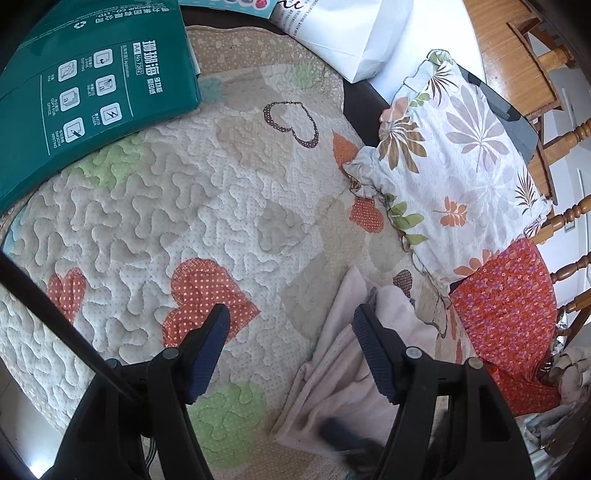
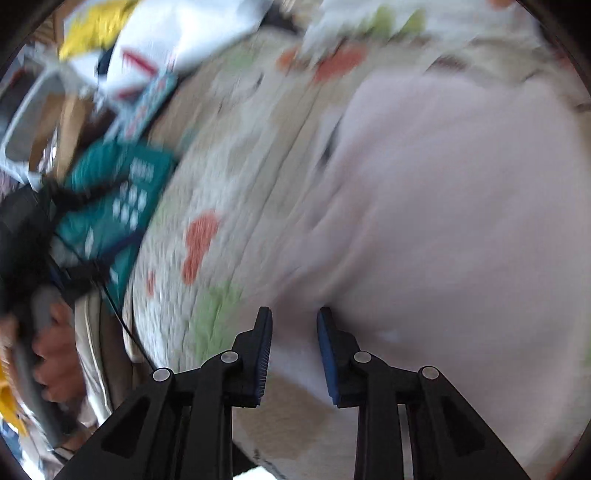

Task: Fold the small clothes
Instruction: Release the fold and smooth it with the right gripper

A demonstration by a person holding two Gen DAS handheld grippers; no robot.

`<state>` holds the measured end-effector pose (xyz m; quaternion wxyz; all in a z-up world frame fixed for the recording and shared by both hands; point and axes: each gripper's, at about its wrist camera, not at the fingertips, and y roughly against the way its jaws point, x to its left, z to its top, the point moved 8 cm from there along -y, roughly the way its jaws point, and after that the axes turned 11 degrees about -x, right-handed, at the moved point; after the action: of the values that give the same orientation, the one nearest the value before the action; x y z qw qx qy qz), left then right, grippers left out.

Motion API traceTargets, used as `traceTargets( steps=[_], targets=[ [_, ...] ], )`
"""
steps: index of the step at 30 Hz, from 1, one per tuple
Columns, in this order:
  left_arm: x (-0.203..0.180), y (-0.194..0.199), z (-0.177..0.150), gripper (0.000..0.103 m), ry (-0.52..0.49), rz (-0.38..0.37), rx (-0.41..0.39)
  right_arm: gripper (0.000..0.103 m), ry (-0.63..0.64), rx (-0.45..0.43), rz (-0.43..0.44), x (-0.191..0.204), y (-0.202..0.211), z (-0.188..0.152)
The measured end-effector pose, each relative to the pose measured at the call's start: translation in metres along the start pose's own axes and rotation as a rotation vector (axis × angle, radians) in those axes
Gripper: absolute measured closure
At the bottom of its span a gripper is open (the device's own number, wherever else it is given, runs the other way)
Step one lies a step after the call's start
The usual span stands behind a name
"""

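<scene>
A pale pink small garment (image 1: 343, 373) lies crumpled on the quilted heart-pattern mat (image 1: 184, 221), at the lower right of the left wrist view. My left gripper (image 1: 290, 317) is open and empty above the mat, its right finger over the garment's edge. In the blurred right wrist view the same pink garment (image 2: 443, 221) fills the right half. My right gripper (image 2: 294, 317) is part open just above the garment's near edge, with pink cloth showing between the jaws; whether it grips any is unclear.
A green paper box (image 1: 85, 96) sits at the mat's far left. A floral folded cloth (image 1: 454, 162) and a red flowered cloth (image 1: 509, 317) lie at the right. A white bag (image 1: 351, 33) is at the back. Wooden chairs (image 1: 565, 214) stand beyond the right edge.
</scene>
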<state>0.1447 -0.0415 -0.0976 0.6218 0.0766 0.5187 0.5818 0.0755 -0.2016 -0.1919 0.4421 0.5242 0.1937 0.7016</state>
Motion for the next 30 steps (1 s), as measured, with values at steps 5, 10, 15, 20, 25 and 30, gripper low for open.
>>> traceTargets(
  steps=[5,10,15,20,25,30],
  targets=[
    [0.003,0.004,0.005,0.034,0.008,-0.002,-0.014,0.074,0.006,-0.025,0.037,0.008,0.01,0.01],
    [0.002,0.004,0.007,0.032,0.007,0.01,-0.029,0.074,0.048,-0.182,-0.026,0.005,0.053,0.064],
    [-0.004,-0.001,0.002,0.032,-0.007,0.004,-0.007,0.074,0.05,-0.19,-0.16,-0.015,0.033,0.1],
    [-0.005,-0.002,0.002,0.032,-0.016,0.009,-0.006,0.062,0.057,-0.187,-0.196,-0.021,0.013,0.103],
    [-0.007,-0.004,0.001,0.032,-0.01,-0.003,0.005,0.095,0.165,-0.173,-0.355,-0.029,-0.001,0.098],
    [-0.013,-0.004,0.0,0.032,-0.023,-0.01,0.004,0.096,0.111,-0.24,-0.261,-0.009,0.01,0.119]
  ],
)
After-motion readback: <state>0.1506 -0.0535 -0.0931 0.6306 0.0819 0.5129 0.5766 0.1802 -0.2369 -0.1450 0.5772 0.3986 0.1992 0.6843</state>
